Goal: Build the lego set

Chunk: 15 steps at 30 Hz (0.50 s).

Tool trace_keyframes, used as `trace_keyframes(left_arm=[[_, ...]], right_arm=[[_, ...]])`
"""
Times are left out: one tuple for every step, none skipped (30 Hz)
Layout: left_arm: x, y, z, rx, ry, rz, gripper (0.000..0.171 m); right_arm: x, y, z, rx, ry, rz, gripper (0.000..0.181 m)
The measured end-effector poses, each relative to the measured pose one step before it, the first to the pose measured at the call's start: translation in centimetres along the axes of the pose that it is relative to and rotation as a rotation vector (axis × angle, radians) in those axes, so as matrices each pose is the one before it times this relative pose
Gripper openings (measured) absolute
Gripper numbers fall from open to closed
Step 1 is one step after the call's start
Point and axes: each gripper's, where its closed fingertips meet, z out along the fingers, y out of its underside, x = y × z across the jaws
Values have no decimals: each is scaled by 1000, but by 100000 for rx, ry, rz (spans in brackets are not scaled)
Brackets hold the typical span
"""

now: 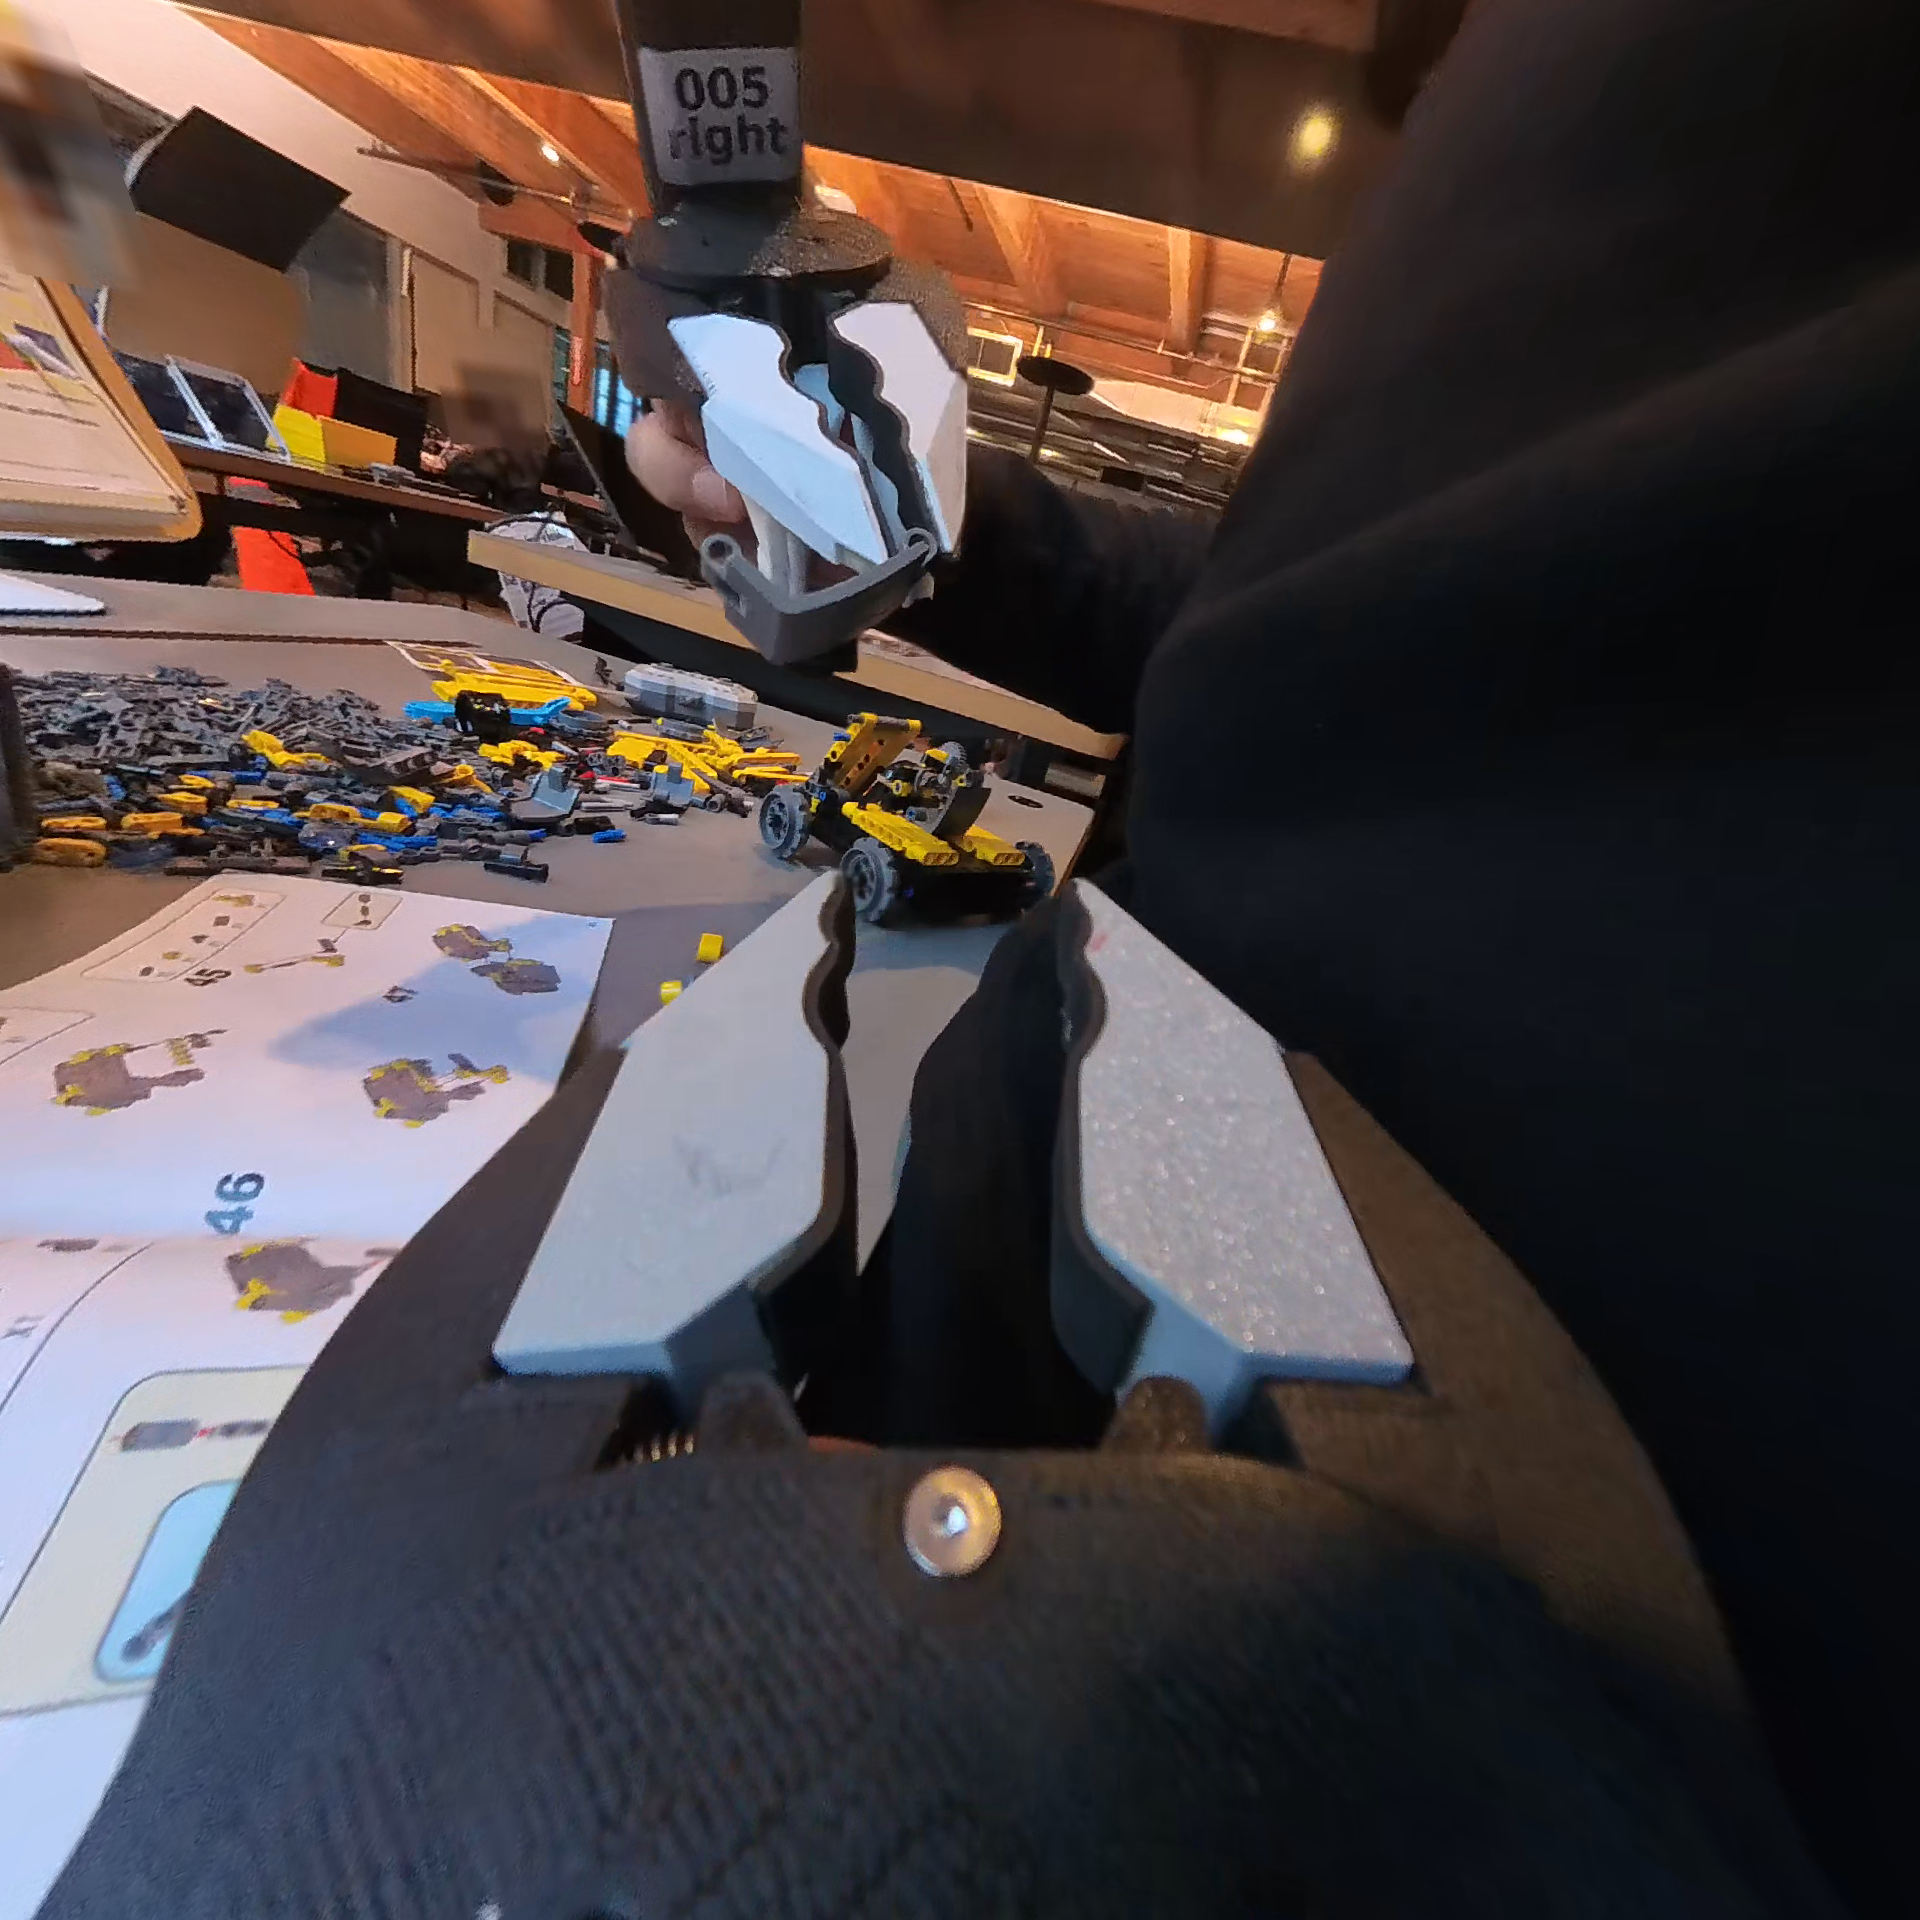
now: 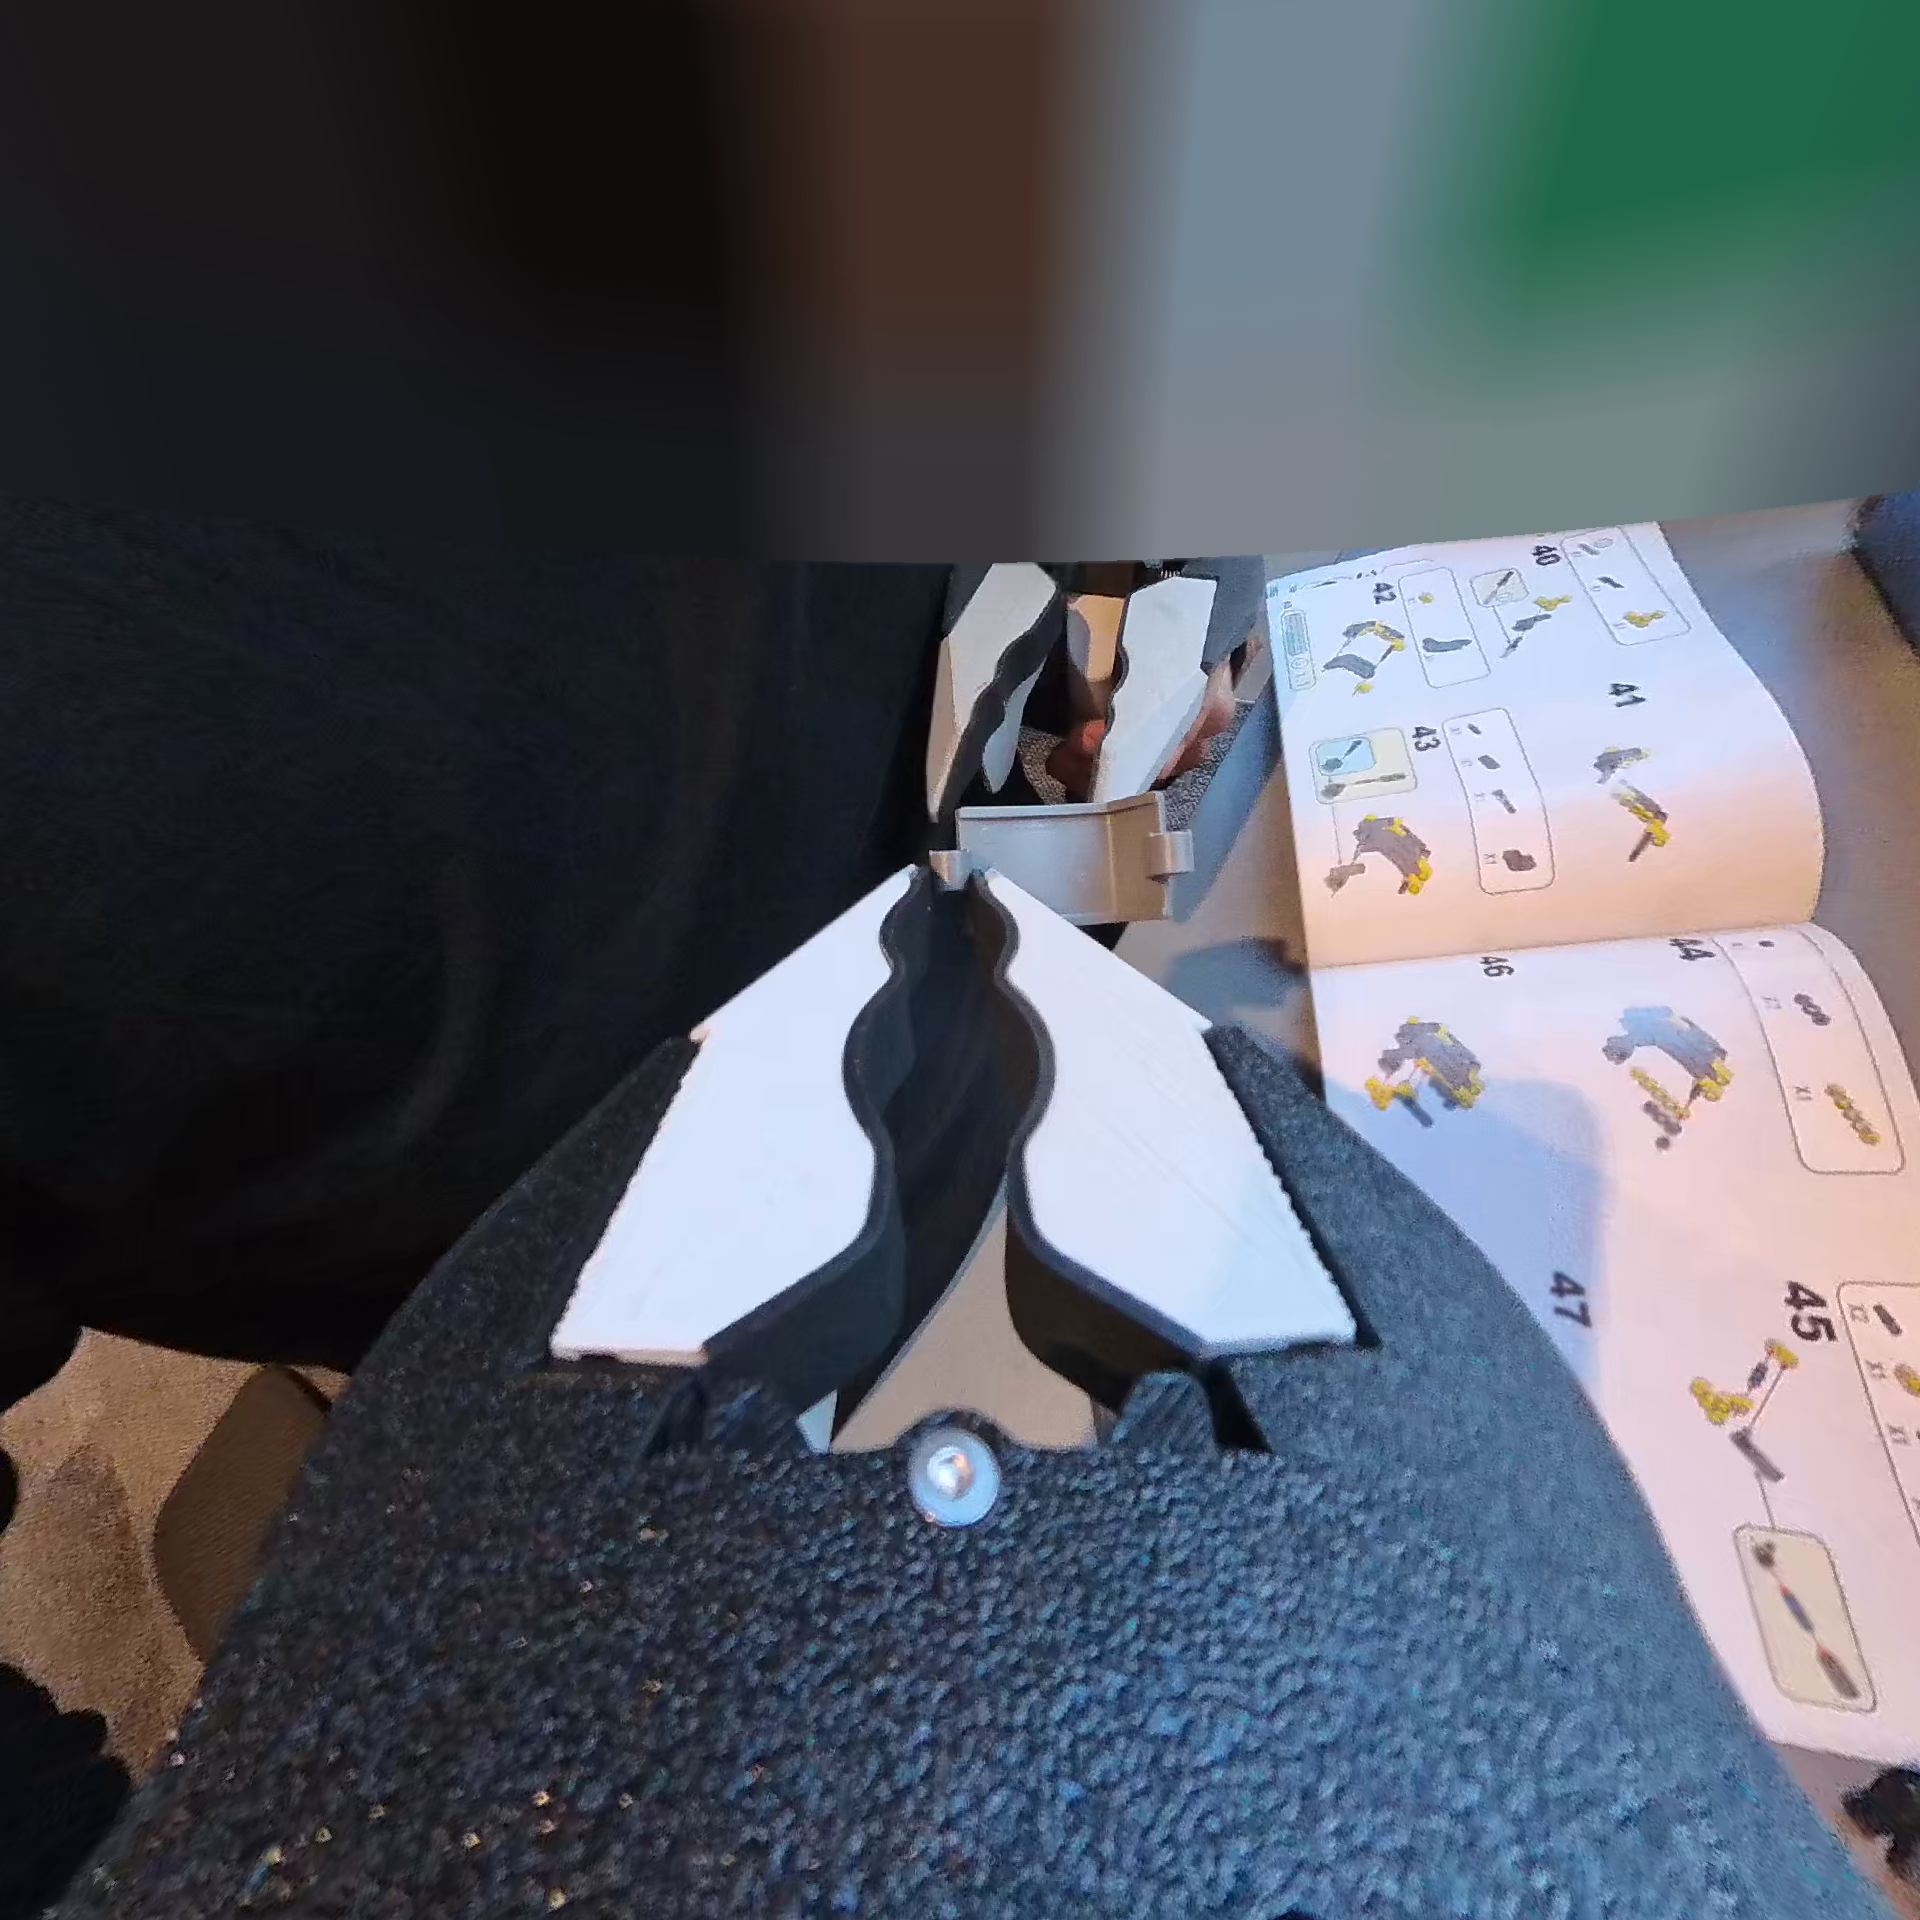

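Right claw (image 2: 948, 871) clenched on a tab of a curved grey plastic panel piece (image 2: 1070, 854), held in the air above the grey worktop (image 1: 665, 883). Left claw (image 1: 951, 914) released, empty, low over the worktop edge, just short of a small yellow-and-black wheeled brick vehicle (image 1: 904, 821). Open white instruction booklet (image 2: 1558, 987) flat beside it, loose grey, blue and yellow brick parts (image 1: 260, 769) heaped beyond.

- A sloped ceiling of warm orange wooden beams (image 1: 1091, 239) spans the hall.
- Small round ceiling lamps (image 1: 1314, 133) glow yellow.
- A pale wall with panelled sections (image 1: 447, 301) stands far left.
- A dark monitor (image 1: 234, 187) hangs tilted beneath the ceiling.
- Long wooden tables (image 1: 343, 483) stand behind the grey tabletop (image 1: 675, 883).
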Motion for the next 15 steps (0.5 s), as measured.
trace_keyframes(left_arm=[[-192, 76, -170, -723, -860, 172, 38], [-239, 133, -177, -939, -1385, 560, 38], [-307, 123, -192, -616, -1769, 618, 38], [-276, 69, -179, -45, -1318, 283, 37], [-224, -13, -111, 404, -573, -317, 38], [-167, -36, -32, 384, -108, -914, 38], [-151, -24, 26, 187, -45, -1120, 38], [-168, 27, 33, -169, -351, -1013, 38], [-275, 75, 21, -457, -1189, -765, 38], [-339, 81, -11, -363, -1803, -383, 39], [-349, 72, -35, -312, -2018, -84, 40], [-282, 27, -37, -170, -1680, -38, 41], [-127, -53, -25, 216, -956, -11, 41], [-12, -48, 23, 160, -447, -16, 41], [31, 43, 49, -298, -317, 84, 41]], right_arm=[[289, -80, 161, -102, -1000, 587, 7], [250, -71, 156, -140, -1054, 468, 7], [256, -26, 130, -300, -945, 430, 7], [284, 35, 101, -544, -740, 436, 6], [286, 55, 89, -531, -681, 347, 7], [315, 19, 77, -241, -755, 366, 7], [333, -8, 70, -171, -803, 544, 6], [345, -32, 78, -318, -882, 668, 7], [355, -13, 72, -643, -780, 675, 7], [354, 33, 63, -1099, -591, 448, 7], [282, 55, 50, -1339, -669, 176, 7], [151, 23, 37, -1380, -938, -17, 7], [30, -36, 24, -1174, -1049, -230, 7], [-23, -67, 33, -1004, -862, -428, 7], [-29, -43, 48, -864, -569, -549, 7]])
